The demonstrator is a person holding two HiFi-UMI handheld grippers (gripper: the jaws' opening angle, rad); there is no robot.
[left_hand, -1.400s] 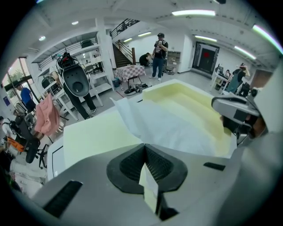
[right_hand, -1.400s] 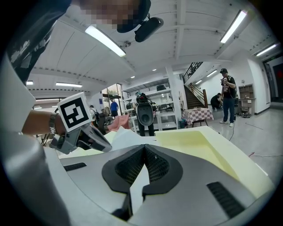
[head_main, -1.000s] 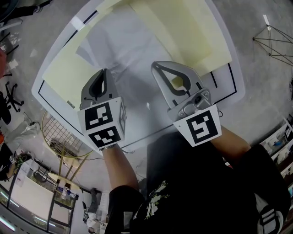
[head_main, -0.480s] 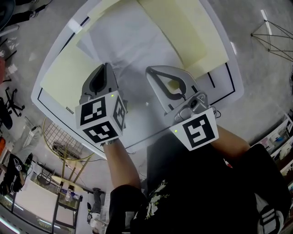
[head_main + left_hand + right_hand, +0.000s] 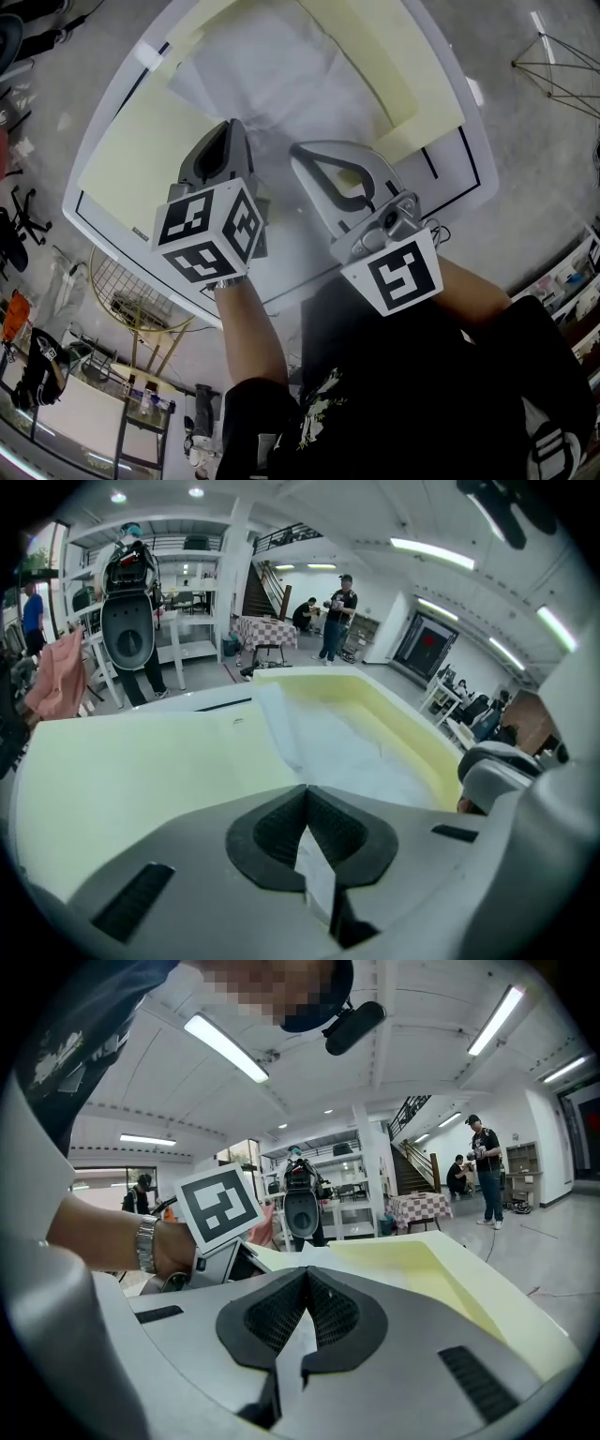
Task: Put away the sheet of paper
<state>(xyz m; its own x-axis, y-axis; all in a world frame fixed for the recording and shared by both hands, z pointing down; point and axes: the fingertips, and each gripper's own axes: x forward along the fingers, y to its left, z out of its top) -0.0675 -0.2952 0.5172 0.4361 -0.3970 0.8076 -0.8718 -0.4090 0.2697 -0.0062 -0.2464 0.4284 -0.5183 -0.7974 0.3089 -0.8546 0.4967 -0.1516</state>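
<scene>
1. Your left gripper [image 5: 232, 127] is clamped shut on the near edge of the paper [image 5: 272, 75]. Creases fan out from its tip.
2. Your right gripper [image 5: 298, 152] has its jaws together, with the tip near the left one. No view shows whether it nips the paper.
3. The paper lies creased on the table [image 5: 450, 164]. It runs away from you between the left panel [image 5: 131, 150] and the right panel [image 5: 403, 66], both yellow.
4. Its near edge merges with the white tabletop, so you cannot fix its long axis.
5. The right panel's inner edge curls up along the paper's right side. The left panel lies flat.
6. Open room is the bare tabletop right of your right gripper, inside the black line [image 5: 473, 155].
7. The table's near edge runs under your wrists. A basket [image 5: 117, 281] stands on the floor below its left corner.
</scene>
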